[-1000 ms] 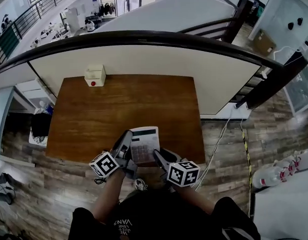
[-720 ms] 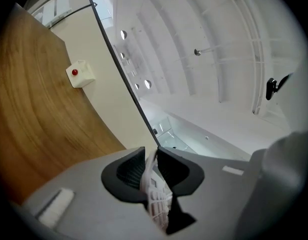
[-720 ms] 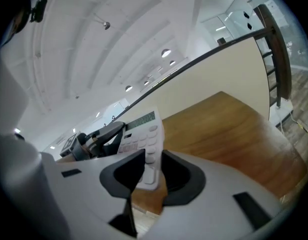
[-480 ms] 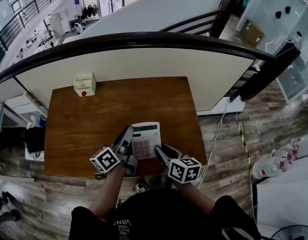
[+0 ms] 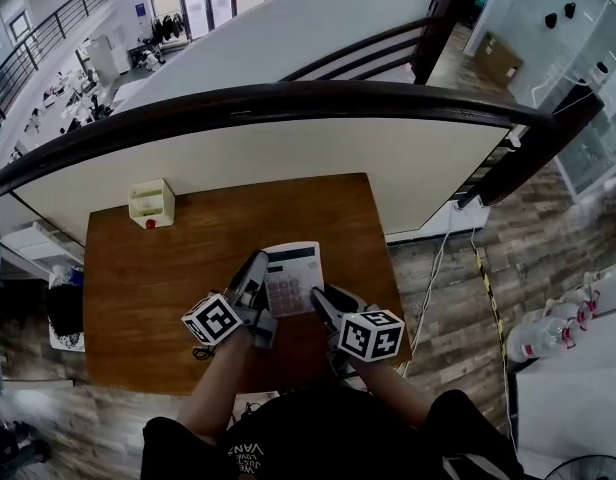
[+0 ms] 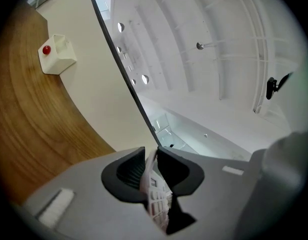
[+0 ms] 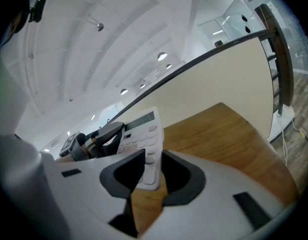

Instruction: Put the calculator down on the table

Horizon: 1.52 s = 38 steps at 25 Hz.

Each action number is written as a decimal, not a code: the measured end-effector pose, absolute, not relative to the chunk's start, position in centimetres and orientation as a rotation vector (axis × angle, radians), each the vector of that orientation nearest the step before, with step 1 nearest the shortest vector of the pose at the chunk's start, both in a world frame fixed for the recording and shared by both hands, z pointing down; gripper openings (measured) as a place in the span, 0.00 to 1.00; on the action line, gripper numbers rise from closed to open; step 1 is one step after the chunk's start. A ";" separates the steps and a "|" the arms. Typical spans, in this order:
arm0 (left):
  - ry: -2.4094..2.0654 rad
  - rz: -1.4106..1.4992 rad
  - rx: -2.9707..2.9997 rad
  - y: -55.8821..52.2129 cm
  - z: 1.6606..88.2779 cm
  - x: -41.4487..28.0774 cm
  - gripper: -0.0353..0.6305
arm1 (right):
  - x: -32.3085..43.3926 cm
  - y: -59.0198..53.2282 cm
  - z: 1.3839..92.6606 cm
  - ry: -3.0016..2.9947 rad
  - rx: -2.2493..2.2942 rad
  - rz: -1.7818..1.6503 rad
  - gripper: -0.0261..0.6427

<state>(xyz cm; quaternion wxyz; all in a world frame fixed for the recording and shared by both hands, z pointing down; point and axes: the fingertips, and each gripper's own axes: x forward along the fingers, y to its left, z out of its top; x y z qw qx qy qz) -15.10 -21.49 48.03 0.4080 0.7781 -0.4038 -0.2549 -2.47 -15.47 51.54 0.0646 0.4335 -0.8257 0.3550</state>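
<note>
A white calculator (image 5: 291, 277) with a green-edged display hangs face up over the near half of the brown wooden table (image 5: 168, 268). My left gripper (image 5: 256, 286) is shut on its left edge. In the left gripper view the calculator (image 6: 154, 186) shows edge-on, pinched between the dark pads. My right gripper (image 5: 322, 306) is shut on its near right corner. In the right gripper view the calculator (image 7: 142, 132) runs away from the jaws, keys up, with the left gripper's fingers (image 7: 105, 134) on its far side. Whether it touches the wood I cannot tell.
A small white box with a red button (image 5: 150, 204) stands at the table's far left corner; the left gripper view also shows the box (image 6: 56, 55). A cream wall with a dark handrail (image 5: 288, 98) closes off the far edge. A cable (image 5: 429, 290) trails on the floor to the right.
Both grippers have carried the calculator forward from the table's near edge to further in over the wood. The grips on it look the same.
</note>
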 end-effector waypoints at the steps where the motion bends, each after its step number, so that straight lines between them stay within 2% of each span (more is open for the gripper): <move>1: -1.023 -0.640 1.964 -22.5 48.2 -14.9 0.17 | -2.3 -16.4 51.7 -2.490 1.311 1.069 0.21; 16: -1.039 -0.611 1.982 -34.9 50.9 -12.9 0.14 | -0.5 -28.5 54.1 -2.474 1.368 1.070 0.21; 38: -1.163 -0.574 1.913 -46.0 59.3 -11.8 0.14 | 0.9 -39.2 61.6 -2.409 1.422 1.116 0.21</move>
